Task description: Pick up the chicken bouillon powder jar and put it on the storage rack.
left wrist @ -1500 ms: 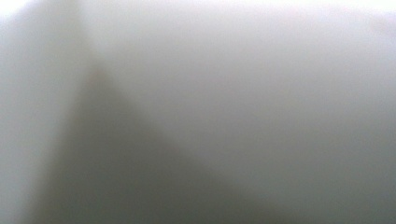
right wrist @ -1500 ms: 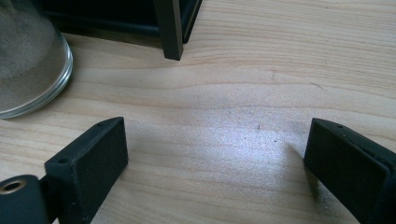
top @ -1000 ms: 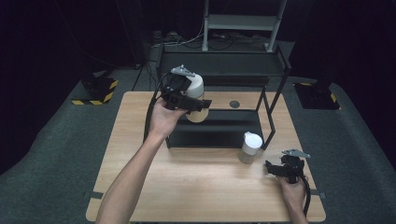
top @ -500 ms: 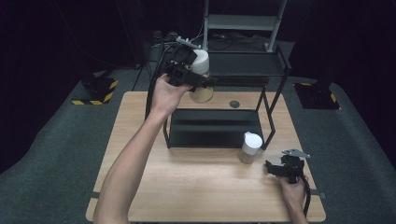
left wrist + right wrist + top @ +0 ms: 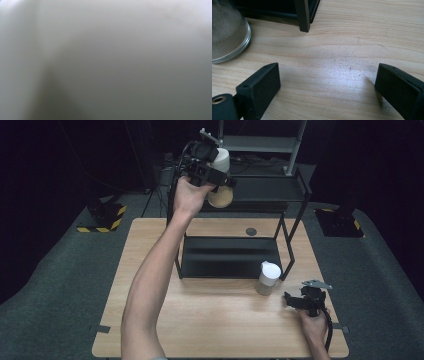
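The left gripper (image 5: 216,172) is clenched on a white-lidded jar (image 5: 220,182), held high above the black shelf rack (image 5: 229,255) at the rack's top tier. A second jar (image 5: 268,278) stands on the bench (image 5: 150,320) beside the rack's front post. Nearby, the right gripper (image 5: 327,85) rests with jaws released, empty.

Black metal rack (image 5: 235,257) on wooden table (image 5: 200,320), white-lidded jar (image 5: 268,278) beside it
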Available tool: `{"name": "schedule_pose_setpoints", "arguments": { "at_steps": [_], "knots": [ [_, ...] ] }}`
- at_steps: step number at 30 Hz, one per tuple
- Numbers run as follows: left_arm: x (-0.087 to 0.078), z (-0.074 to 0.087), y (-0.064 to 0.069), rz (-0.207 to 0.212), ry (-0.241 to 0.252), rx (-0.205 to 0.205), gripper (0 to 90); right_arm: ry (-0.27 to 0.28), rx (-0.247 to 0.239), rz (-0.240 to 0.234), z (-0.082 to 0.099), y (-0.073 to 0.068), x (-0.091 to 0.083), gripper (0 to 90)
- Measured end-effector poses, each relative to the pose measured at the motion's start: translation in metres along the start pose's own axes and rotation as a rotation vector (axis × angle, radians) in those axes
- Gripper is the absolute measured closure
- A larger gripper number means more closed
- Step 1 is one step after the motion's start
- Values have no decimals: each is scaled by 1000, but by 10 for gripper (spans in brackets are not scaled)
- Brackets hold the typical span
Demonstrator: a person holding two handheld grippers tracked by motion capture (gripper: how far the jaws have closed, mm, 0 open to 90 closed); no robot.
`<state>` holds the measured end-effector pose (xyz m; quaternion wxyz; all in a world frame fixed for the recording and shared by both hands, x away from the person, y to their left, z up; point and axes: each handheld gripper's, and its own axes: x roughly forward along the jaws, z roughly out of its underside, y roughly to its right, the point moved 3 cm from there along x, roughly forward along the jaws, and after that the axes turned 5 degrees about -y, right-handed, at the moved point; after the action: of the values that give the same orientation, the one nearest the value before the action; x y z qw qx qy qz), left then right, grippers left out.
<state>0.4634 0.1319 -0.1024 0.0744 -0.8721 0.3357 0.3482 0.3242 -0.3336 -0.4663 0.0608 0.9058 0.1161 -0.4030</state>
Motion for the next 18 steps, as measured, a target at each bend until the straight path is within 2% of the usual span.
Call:
{"name": "schedule_pose_setpoints", "arguments": {
  "at_steps": [10,16,18],
  "knots": [
    [14,-22,5,-112,-21,-30,316,1,0,0,0,0,0,52],
    [22,-30,4,-134,-26,-51,317,2,-1,0,0,0,0,52],
    [26,-32,4,-147,-40,-52,316,2,-1,0,0,0,0,52]
  ]
}}
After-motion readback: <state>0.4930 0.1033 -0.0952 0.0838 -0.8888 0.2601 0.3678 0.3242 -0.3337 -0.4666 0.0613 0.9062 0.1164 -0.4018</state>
